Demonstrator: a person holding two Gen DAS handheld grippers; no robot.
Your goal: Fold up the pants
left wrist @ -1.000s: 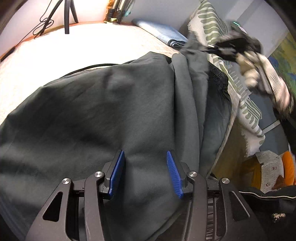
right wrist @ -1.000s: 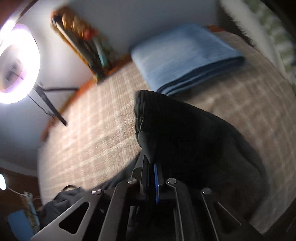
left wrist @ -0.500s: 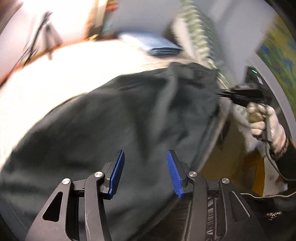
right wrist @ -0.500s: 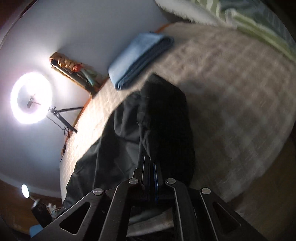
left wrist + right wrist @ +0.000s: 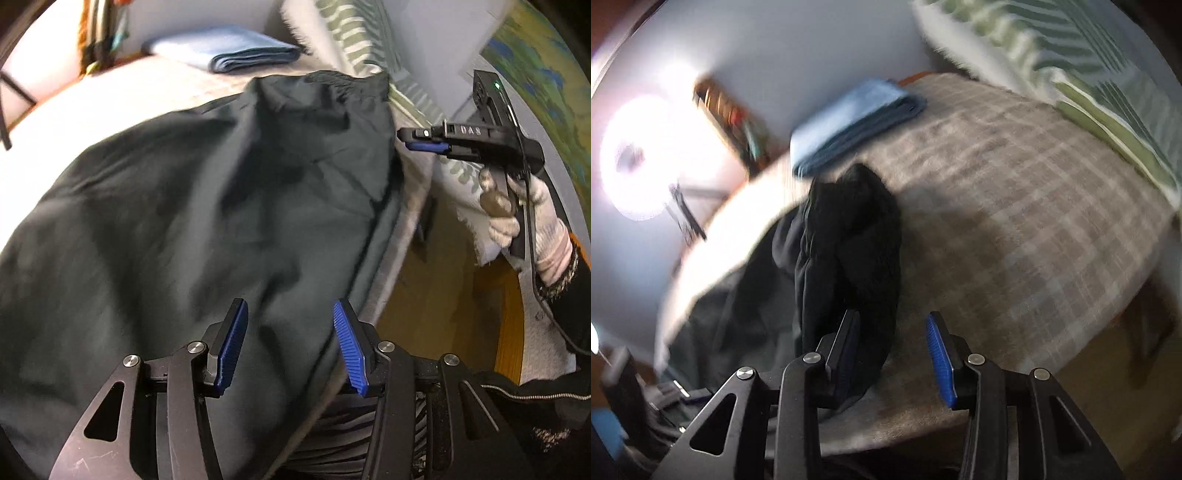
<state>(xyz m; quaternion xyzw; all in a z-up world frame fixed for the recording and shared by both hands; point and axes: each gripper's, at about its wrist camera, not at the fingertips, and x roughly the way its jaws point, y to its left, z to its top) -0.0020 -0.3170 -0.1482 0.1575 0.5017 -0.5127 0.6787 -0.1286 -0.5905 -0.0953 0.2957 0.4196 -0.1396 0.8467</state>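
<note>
Dark grey-green pants (image 5: 184,206) lie spread over the bed, waistband at the far right near the bed's edge. My left gripper (image 5: 290,343) hovers open above the cloth with nothing pinched between its blue pads. In the left wrist view my right gripper (image 5: 404,140) sits just off the waistband's right edge, held by a gloved hand (image 5: 535,221). In the right wrist view the right gripper (image 5: 894,350) has its jaws opening. A bunched dark fold of the pants (image 5: 849,229) lies against its left finger, and the pads do not press on it.
A checked beige blanket (image 5: 1015,206) covers the bed. A folded blue towel (image 5: 229,51) rests at the far side, with a green-and-white patterned cover (image 5: 1089,74) to its right. A ring light (image 5: 635,158) glares at the left. The bed's edge and wooden floor (image 5: 443,295) lie to the right.
The right gripper carried the pants' fold across and down onto the blanket, then opened and let go. The left gripper slid toward the bed's right edge and stayed open.
</note>
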